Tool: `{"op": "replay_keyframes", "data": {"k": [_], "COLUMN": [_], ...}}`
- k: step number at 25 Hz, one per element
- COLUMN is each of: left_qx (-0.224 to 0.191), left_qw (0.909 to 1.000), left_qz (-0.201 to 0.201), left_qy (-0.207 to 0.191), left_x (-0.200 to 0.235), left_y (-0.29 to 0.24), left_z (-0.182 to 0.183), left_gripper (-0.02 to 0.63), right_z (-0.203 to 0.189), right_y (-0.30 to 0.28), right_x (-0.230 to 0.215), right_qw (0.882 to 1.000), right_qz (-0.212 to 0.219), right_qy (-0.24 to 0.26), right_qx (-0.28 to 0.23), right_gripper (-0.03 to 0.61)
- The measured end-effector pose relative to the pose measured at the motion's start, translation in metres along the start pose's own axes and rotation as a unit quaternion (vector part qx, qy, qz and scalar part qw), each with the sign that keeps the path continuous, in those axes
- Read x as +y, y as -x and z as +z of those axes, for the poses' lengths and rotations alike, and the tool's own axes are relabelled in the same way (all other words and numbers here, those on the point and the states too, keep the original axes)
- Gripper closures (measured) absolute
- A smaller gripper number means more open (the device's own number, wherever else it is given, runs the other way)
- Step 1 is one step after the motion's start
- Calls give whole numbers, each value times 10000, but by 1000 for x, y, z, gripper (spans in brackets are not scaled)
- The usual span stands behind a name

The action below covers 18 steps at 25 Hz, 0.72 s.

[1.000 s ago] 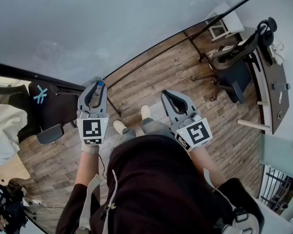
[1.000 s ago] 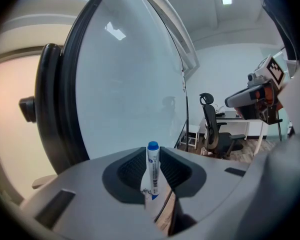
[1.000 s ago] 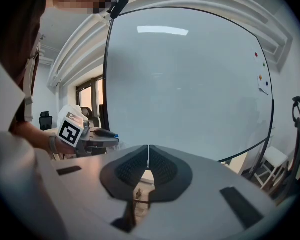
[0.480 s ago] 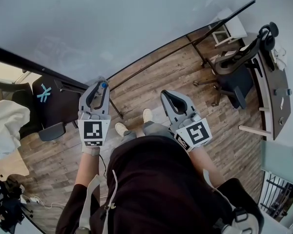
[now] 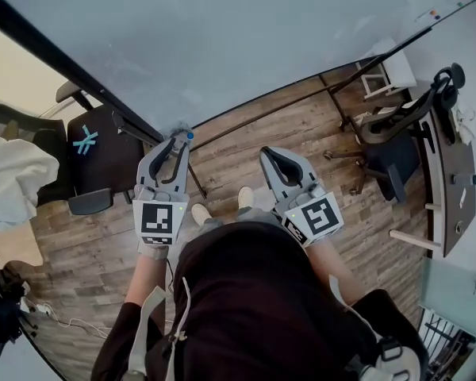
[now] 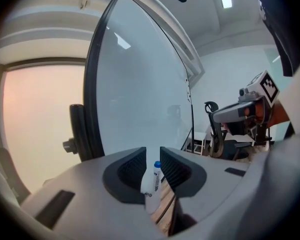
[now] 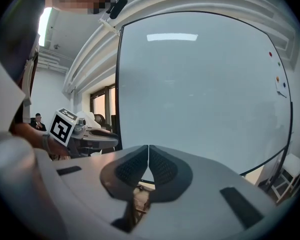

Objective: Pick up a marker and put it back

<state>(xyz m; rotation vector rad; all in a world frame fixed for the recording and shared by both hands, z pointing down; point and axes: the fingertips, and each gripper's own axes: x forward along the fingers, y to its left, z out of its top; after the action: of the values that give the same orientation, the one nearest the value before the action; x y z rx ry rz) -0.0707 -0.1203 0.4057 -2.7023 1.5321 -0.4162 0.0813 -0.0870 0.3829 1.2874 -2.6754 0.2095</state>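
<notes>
A white marker with a blue cap [image 6: 152, 183] is clamped between the jaws of my left gripper [image 6: 153, 160], its blue tip pointing forward toward the whiteboard [image 6: 140, 84]. In the head view the left gripper [image 5: 177, 139] is held up near the whiteboard's lower edge, the blue cap of the marker [image 5: 189, 136] showing at its tips. My right gripper [image 5: 274, 159] hangs beside it over the wooden floor, its jaws closed together and empty; in its own view the right gripper [image 7: 148, 151] faces the whiteboard [image 7: 200, 89].
A black office chair [image 5: 389, 125] and a dark desk [image 5: 452, 181] stand at the right. A second dark chair [image 5: 95, 153] with a blue mark stands at the left, next to white cloth [image 5: 12, 185]. Small dots [image 7: 278, 79] are stuck at the board's right edge.
The view has shifted: the whiteboard's black frame now cuts across the upper left. My left gripper with the marker has moved slightly right and toward the board's lower edge. The right gripper has hardly moved.
</notes>
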Motion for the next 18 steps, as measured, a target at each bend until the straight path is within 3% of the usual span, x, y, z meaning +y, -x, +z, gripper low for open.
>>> {"op": "replay_keyframes", "data": {"k": [18], "left_qx": [-133], "left_qw": [9941], "left_qz": [1025], "left_qy": [336], "left_x": [35], "left_y": [74], "left_z": [-4], "left_gripper": [538], "right_z": [21], "right_y": [-52], "right_x": [64], "right_qw": [9906], "right_qz": [1318], "right_qy": [338], "right_qx": [-111], "right_gripper": [561]}}
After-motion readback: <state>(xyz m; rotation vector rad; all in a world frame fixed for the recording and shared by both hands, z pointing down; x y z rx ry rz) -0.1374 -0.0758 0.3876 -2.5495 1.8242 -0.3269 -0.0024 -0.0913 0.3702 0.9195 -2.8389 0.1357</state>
